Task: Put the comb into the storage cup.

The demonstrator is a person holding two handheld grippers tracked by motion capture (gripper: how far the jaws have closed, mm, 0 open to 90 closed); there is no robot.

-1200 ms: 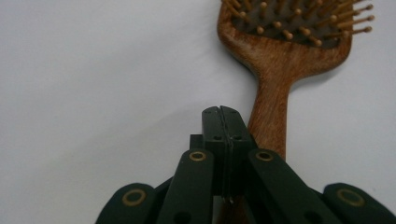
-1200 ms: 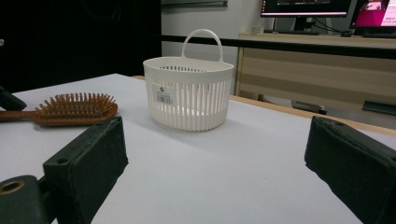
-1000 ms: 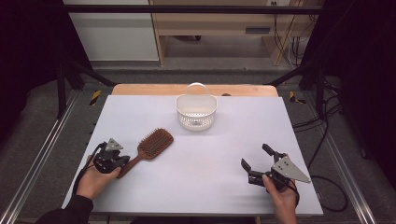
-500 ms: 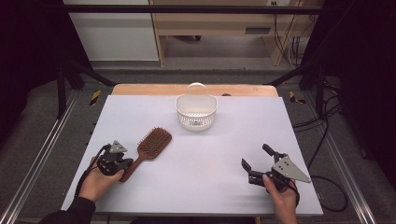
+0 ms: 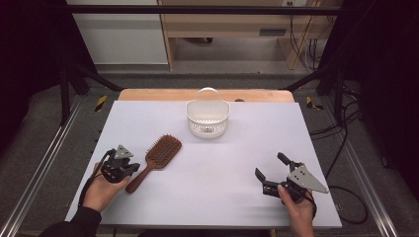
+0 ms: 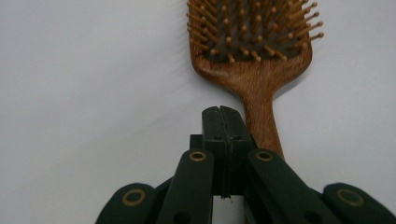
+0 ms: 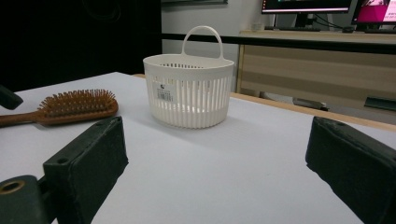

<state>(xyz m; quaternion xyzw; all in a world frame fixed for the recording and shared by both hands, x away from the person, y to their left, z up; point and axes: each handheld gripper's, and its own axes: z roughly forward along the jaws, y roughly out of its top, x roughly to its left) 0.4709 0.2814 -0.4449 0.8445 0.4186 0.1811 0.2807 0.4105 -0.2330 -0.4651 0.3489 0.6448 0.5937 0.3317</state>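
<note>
In the high view, a wooden hairbrush (image 5: pixel 157 159) is seen lying on the white desk (image 5: pixel 217 163), bristles up, its head pointing toward the far side and its handle slanting back toward the near left. The left gripper (image 5: pixel 129 168) is held in the person's left hand (image 5: pixel 101 190) just beside the end of that handle; whether it touches the wood cannot be told from here. A white slotted basket (image 5: pixel 208 118) with an upright handle is placed at the far middle of the desk, well apart from the brush. The right gripper (image 5: pixel 269 169) is held in the right hand (image 5: pixel 296 210) at the near right, with its fingers spread wide and nothing between them.

In the left gripper view, the two black fingers (image 6: pixel 212 128) are seen pressed flat together, closed on nothing. The hairbrush handle (image 6: pixel 262 123) runs just to the right of them and partly behind them, and the bristled head (image 6: pixel 252 28) is seen above, at the top of the view.

In the right gripper view, the fingers (image 7: pixel 88 154) are held far apart at either edge, with only bare desk (image 7: pixel 219 172) between them. The basket (image 7: pixel 189 91) is seen standing upright ahead, and the hairbrush (image 7: pixel 74 107) is seen lying to the left of it, apart from it.
</note>
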